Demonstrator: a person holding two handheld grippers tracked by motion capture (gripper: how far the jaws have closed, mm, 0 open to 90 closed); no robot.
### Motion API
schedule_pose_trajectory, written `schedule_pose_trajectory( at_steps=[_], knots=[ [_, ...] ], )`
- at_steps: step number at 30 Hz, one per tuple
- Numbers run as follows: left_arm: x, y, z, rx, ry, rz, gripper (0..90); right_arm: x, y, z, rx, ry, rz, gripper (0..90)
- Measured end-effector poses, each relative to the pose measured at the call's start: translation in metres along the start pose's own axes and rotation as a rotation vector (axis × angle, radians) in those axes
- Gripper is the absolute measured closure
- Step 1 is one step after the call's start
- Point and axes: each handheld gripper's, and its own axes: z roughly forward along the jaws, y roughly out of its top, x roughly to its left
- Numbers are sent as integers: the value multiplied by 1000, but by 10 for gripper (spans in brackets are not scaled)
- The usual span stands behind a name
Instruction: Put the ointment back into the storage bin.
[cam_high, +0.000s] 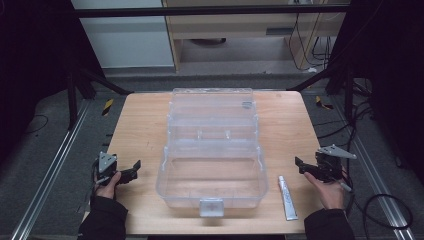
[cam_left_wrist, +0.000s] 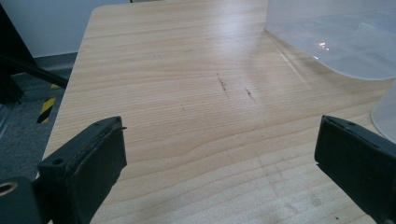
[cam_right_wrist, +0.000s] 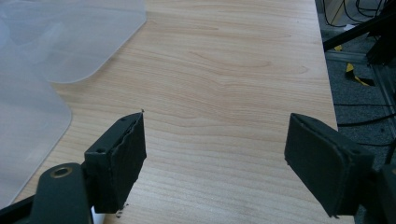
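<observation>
A clear plastic box (cam_high: 212, 180) stands open in the middle of the wooden table (cam_high: 145, 125), its lid (cam_high: 212, 107) laid back behind it. A small white tube (cam_high: 287, 198) lies just right of the box near the front edge. My left gripper (cam_high: 132, 170) is held left of the box, open and empty. My right gripper (cam_high: 302, 167) is held right of the box above the tube, also open and empty. In the left gripper view the jaws of my left gripper (cam_left_wrist: 223, 135) stand wide apart over bare wood, with the box (cam_left_wrist: 336, 37) at upper right. My right gripper (cam_right_wrist: 218, 128) shows the same, with the box (cam_right_wrist: 60, 42) at left.
Dark frame struts (cam_high: 100, 82) and aluminium rails (cam_high: 50, 170) flank the table. Cables (cam_high: 385, 200) lie on the floor to the right. A light cabinet (cam_high: 125, 40) stands beyond the far edge.
</observation>
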Motion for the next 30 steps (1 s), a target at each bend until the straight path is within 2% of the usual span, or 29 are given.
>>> schedule_pose_trajectory(
  at_steps=[5, 9, 12, 15, 20, 30],
  knots=[
    [0, 0, 0, -1, 0, -1, 16, 4, 5, -5, 7, -1, -13, 241],
    [0, 0, 0, -2, 1, 1, 16, 10, 10, -9, 36, 2, -11, 271],
    [0, 0, 0, -2, 0, 1, 16, 17, 17, -14, 74, -4, -28, 282],
    [0, 0, 0, -2, -1, 1, 16, 21, 19, -18, 75, 7, -24, 288],
    [0, 0, 0, -2, 0, 2, 16, 30, 24, -24, 121, 12, -71, 290],
    [0, 0, 0, -2, -1, 2, 16, 40, 36, -36, 226, 50, -60, 309]
  ],
)
